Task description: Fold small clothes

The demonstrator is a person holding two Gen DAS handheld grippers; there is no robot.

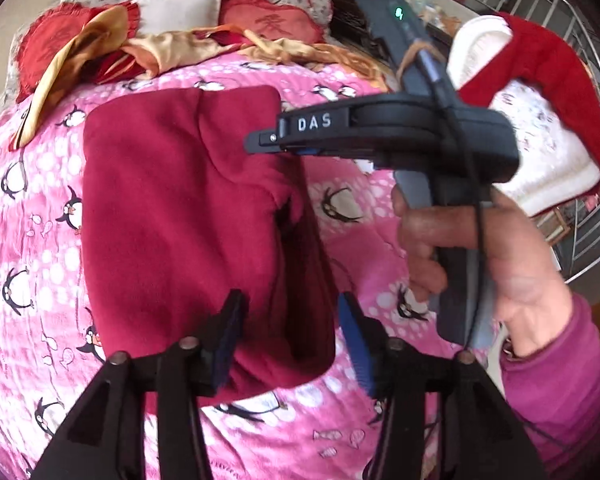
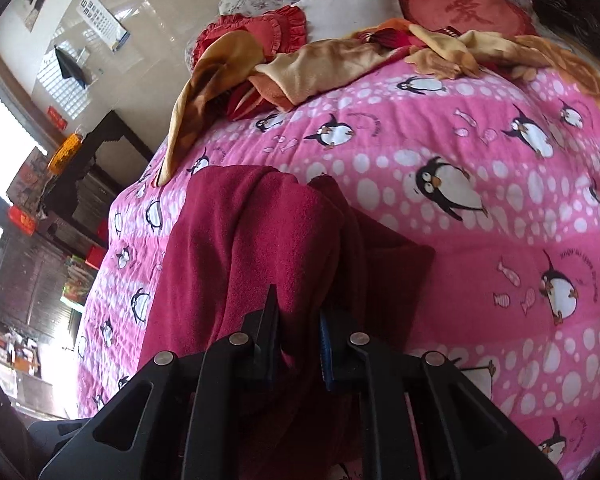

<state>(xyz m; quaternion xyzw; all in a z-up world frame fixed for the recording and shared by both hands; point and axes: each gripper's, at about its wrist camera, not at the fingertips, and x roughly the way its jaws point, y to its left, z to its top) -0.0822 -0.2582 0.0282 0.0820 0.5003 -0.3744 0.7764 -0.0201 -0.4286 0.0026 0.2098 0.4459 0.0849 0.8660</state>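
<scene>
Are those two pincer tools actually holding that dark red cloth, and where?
The right gripper pinches the dark red garment at its near right edge. The left gripper is open, straddling the near edge, holding nothing.

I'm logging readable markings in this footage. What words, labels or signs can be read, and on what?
"DAS": white letters on the right tongs.
One embroidered Chinese character on the red cushion; I cannot read it surely.
Wall chart: rows too small.
Quilt script by the penguins: too blurred.

Dark red fleece garment [image 1: 172, 208], partly folded, near edge lifted off pink bedspread [image 1: 40, 240].
</scene>
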